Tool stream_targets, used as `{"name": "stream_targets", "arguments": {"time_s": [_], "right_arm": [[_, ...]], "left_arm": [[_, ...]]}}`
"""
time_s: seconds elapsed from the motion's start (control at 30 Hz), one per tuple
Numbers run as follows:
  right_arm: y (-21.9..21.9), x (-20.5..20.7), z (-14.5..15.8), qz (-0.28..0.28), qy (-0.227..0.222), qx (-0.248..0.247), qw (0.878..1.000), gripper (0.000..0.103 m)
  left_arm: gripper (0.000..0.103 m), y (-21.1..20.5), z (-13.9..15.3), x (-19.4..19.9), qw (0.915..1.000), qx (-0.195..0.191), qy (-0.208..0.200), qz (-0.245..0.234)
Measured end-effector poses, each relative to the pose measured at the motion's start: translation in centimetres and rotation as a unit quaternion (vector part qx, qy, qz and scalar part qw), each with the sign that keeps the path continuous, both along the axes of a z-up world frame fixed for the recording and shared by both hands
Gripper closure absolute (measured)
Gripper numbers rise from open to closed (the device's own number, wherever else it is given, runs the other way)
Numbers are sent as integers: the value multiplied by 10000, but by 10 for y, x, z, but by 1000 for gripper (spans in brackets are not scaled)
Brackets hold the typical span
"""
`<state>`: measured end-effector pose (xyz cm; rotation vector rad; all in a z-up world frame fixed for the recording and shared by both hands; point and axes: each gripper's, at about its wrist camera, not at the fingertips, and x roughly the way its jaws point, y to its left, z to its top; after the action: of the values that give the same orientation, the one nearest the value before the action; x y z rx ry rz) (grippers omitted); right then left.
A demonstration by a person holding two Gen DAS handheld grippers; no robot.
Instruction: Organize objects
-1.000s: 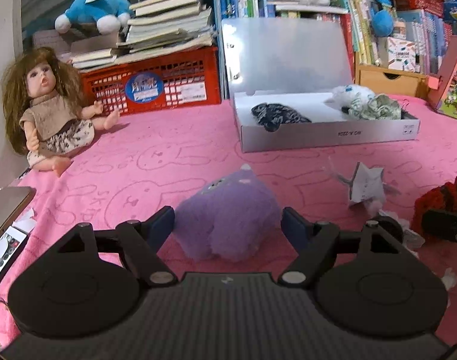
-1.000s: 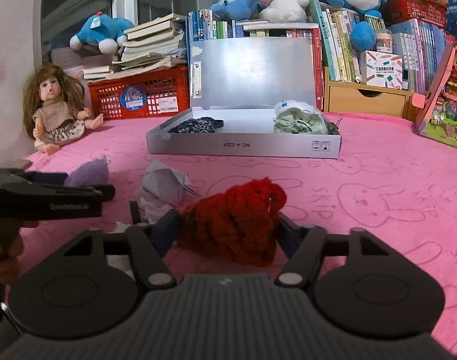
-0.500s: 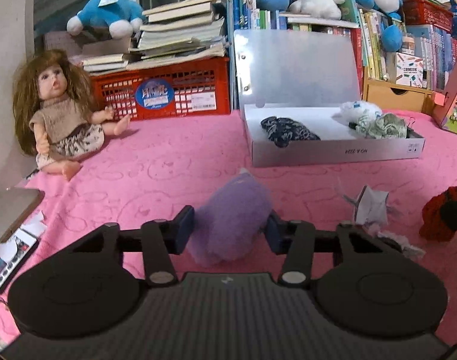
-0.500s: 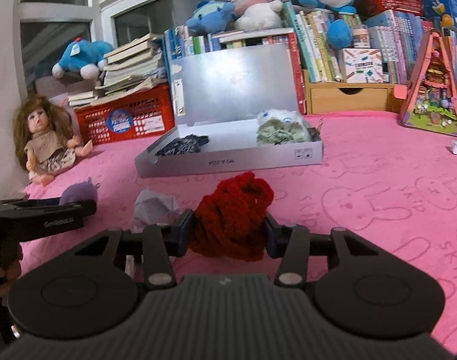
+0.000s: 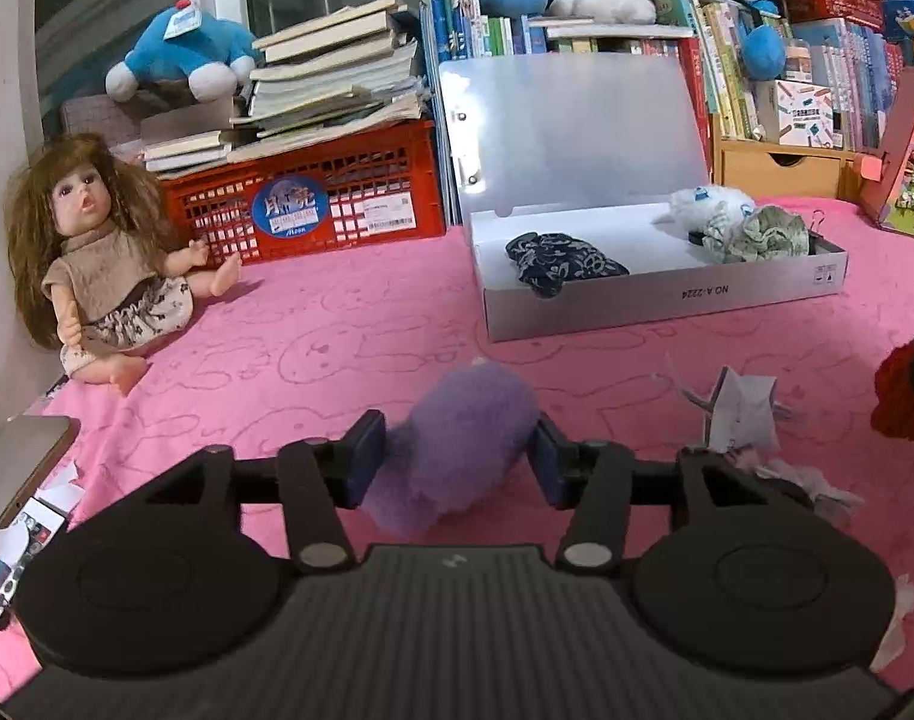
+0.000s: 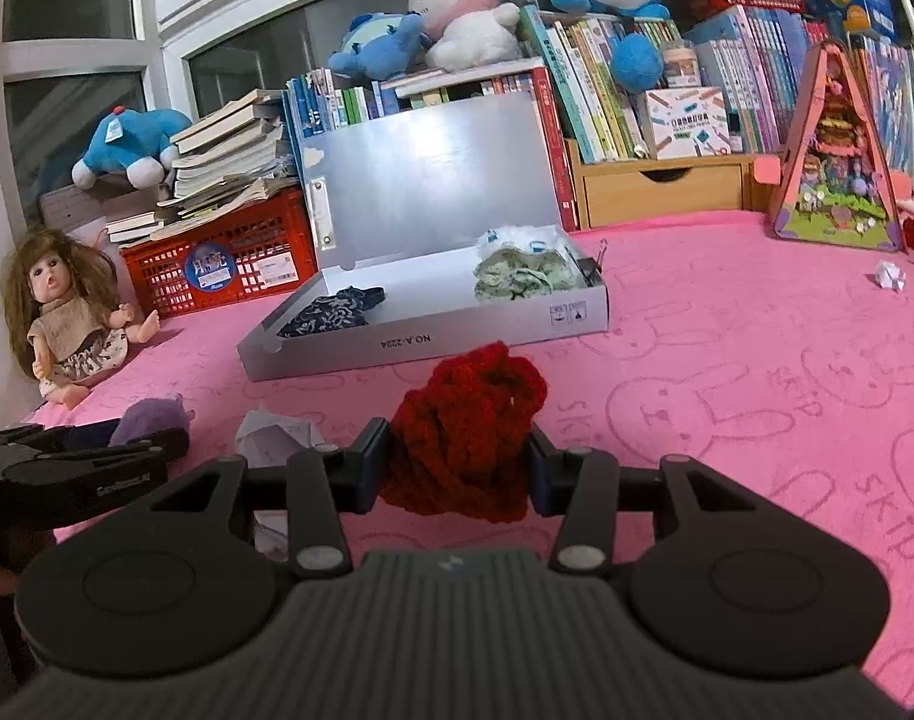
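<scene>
Two tongs each carry a soft thing: left gripper [image 5: 454, 463], jaws easing apart, pinches the purple plush [image 5: 457, 450]; right gripper [image 6: 457, 461] clenches the red yarn bundle [image 6: 466, 432]. Straight ahead toward the bed's far edge lies the open grey box [image 6: 433, 339], nearer the right.

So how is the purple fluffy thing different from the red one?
The purple fluffy thing is smooth, fuzzy plush; the red one is chunky, loopy knitted yarn. The purple one sits between the left gripper fingers, whose jaws are opening; the red one is pinched by the right gripper. Both are soft and outside the white box.
</scene>
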<state>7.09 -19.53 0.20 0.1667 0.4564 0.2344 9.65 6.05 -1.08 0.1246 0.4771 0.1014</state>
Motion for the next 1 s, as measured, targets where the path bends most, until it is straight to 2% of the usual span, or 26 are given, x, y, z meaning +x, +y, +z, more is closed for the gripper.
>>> {"name": "stream_targets", "arguments": {"time_s": [0.17, 0.23, 0.37, 0.5, 0.77, 1.0], "right_arm": [[-4, 2, -3, -59, 44, 29, 10000, 53], [-5, 3, -5, -84, 82, 65, 9999, 53], [-6, 5, -9, -94, 142, 97, 9998, 53], [-5, 6, -10, -83, 153, 66, 9998, 53], [-5, 6, -10, -82, 151, 56, 9998, 53], [-7, 9, -8, -118, 142, 52, 9998, 53]], "left_arm": [[29, 1, -5, 8, 9999, -77, 137, 56], [28, 2, -7, 11, 9996, -109, 247, 79], [28, 9, -10, 18, 9984, -339, 440, 128], [31, 16, -10, 19, 9969, -617, 458, 176], [38, 10, -9, 16, 9982, -487, 334, 82], [38, 4, 0, 9, 9988, -465, 133, -108]]}}
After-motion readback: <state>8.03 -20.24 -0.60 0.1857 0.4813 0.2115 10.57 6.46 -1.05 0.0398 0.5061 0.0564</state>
